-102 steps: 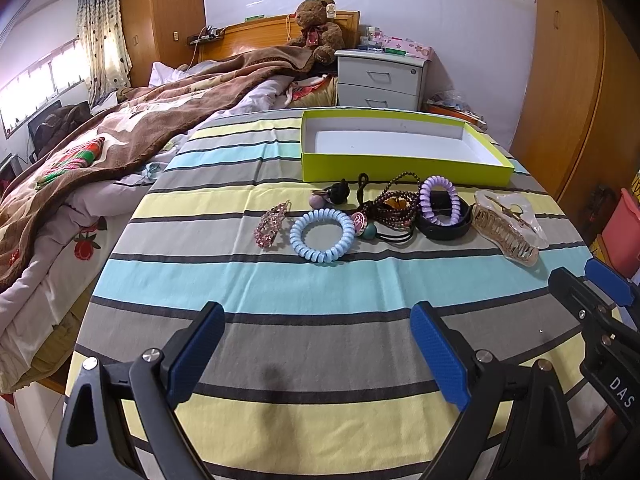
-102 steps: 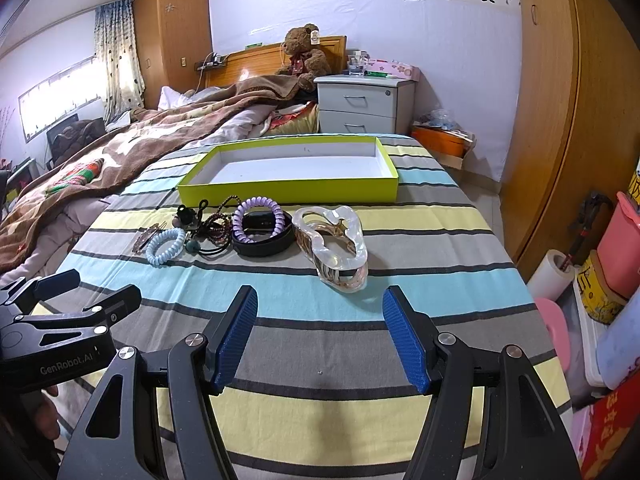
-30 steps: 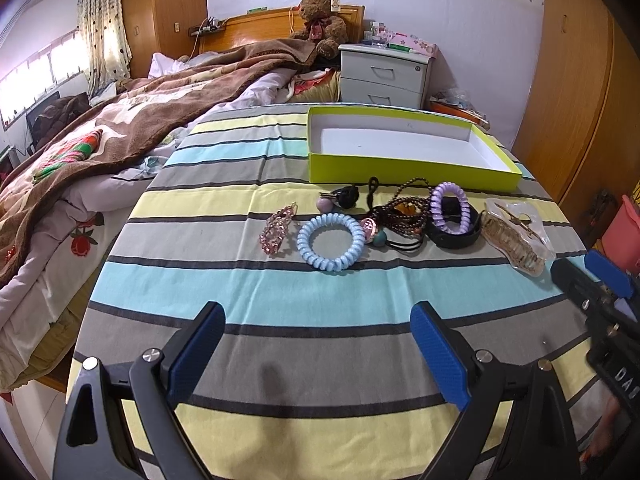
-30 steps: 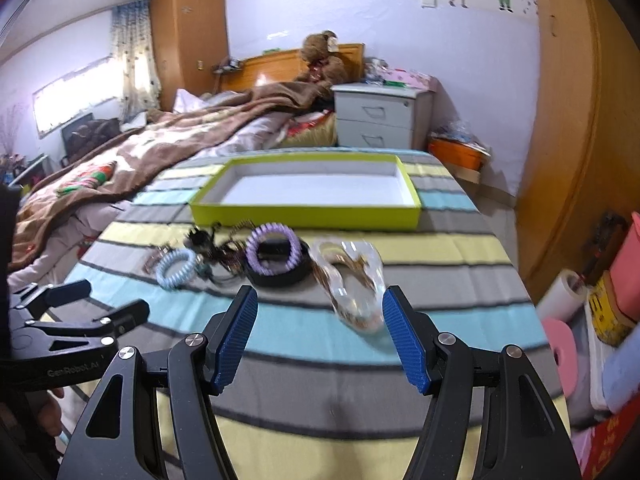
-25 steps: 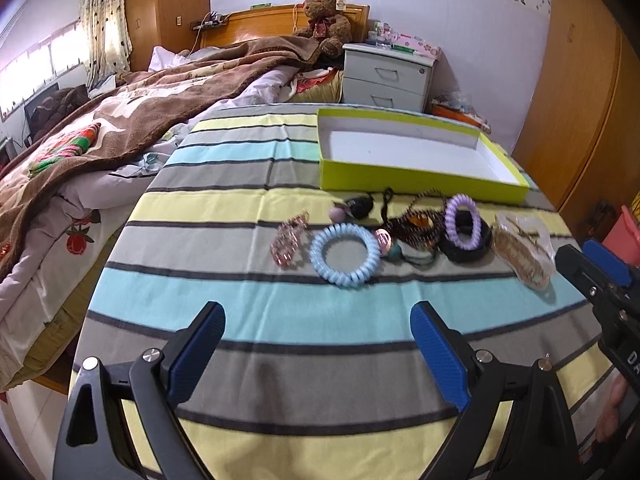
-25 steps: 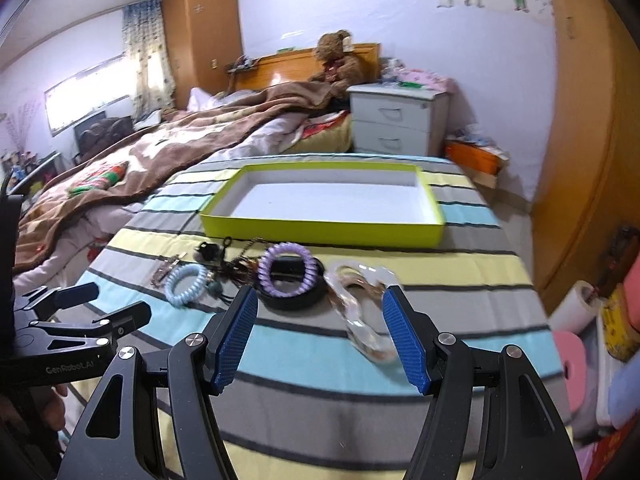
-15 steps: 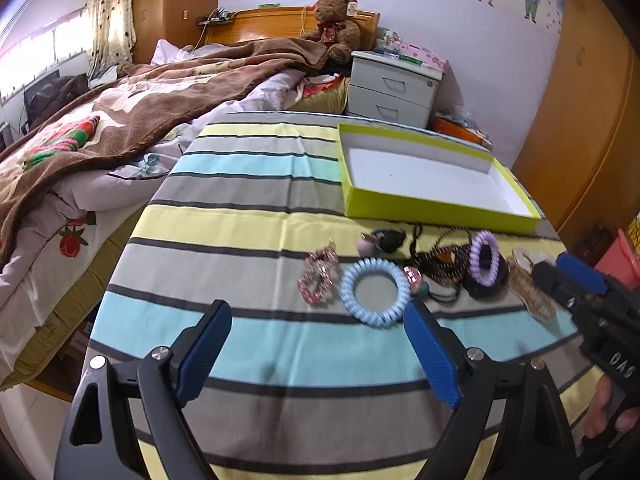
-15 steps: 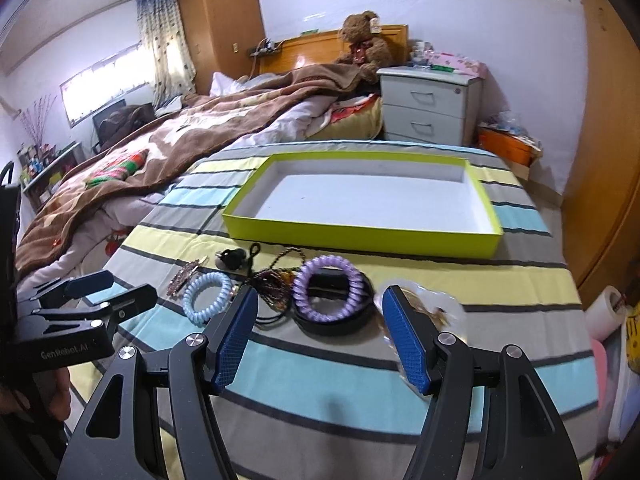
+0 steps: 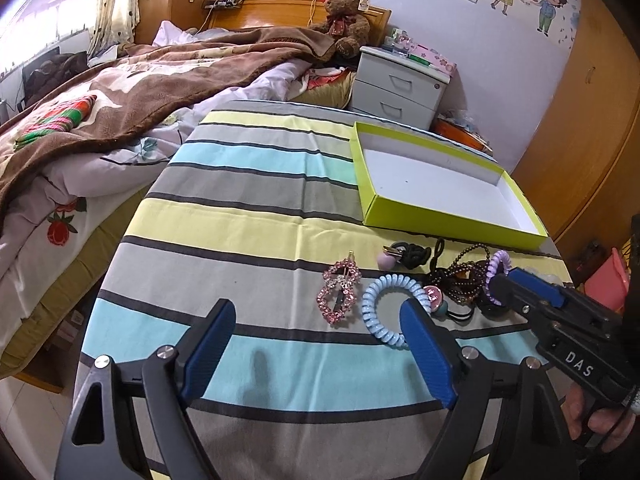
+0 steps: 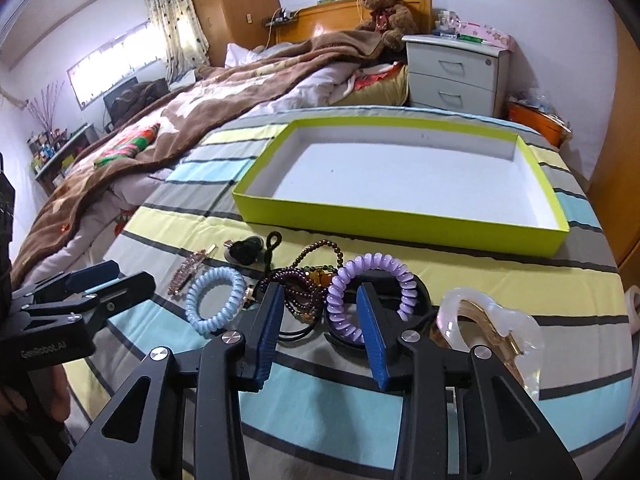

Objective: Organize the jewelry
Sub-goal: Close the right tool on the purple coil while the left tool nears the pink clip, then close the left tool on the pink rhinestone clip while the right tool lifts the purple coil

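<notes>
Hair accessories lie in a row on the striped cloth: a pink rhinestone clip (image 9: 339,292), a blue coil tie (image 9: 384,308), dark bead bracelets (image 10: 300,292), a purple coil tie (image 10: 368,284) on a black bangle (image 10: 418,300), and a clear claw clip (image 10: 492,324). Behind them sits an empty lime-green box (image 10: 400,222). My right gripper (image 10: 318,300) is closing, with the purple coil's left arc between its jaws and the pads not pressing on it. My left gripper (image 9: 316,314) is wide, closing slightly and holding nothing, just short of the pink clip.
A black bobble tie (image 10: 246,250) lies near the box's front wall. A bed with a brown blanket (image 9: 120,92) borders the table on the left. A white nightstand (image 9: 400,84) stands behind, with wooden wardrobe doors (image 9: 580,120) at the right.
Both grippers have moved forward to the row of accessories. The right jaws have narrowed from wide open and now straddle the purple coil. The left jaws have narrowed a little.
</notes>
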`<state>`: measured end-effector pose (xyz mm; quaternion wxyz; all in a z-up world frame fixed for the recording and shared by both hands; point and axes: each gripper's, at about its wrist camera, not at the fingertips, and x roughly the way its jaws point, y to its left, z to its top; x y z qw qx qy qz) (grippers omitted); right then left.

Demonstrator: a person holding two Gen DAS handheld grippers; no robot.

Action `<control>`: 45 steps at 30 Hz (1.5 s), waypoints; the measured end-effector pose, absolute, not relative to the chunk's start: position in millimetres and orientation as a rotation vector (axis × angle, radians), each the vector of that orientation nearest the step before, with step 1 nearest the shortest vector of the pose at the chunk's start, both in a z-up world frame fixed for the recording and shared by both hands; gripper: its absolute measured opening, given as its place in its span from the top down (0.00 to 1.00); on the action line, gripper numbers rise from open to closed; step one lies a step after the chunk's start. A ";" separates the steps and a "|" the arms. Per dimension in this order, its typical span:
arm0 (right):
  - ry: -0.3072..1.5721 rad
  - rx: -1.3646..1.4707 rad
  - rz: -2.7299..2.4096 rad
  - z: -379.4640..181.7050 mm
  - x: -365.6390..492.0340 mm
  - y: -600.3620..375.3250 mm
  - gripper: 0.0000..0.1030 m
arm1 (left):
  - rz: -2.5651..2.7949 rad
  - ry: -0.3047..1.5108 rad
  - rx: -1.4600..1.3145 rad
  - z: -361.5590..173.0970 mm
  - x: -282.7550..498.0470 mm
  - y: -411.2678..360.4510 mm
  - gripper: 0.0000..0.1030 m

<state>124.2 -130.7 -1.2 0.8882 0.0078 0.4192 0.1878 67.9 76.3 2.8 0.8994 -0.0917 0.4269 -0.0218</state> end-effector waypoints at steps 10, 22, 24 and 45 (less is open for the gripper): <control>0.889 -0.040 0.381 -10.9 132.9 -124.8 0.79 | -0.071 0.905 -0.215 -5.9 72.8 81.2 0.17; 0.845 0.031 0.382 -0.4 129.4 -138.4 0.90 | -0.060 0.948 -0.211 -13.9 82.2 88.9 0.17; 0.835 0.052 0.389 3.0 128.8 -142.8 0.90 | -0.066 0.952 -0.203 -14.0 86.2 87.5 0.17; 0.716 0.082 0.420 37.9 110.1 -148.6 0.90 | 0.021 0.982 -0.021 -24.3 116.8 63.0 0.29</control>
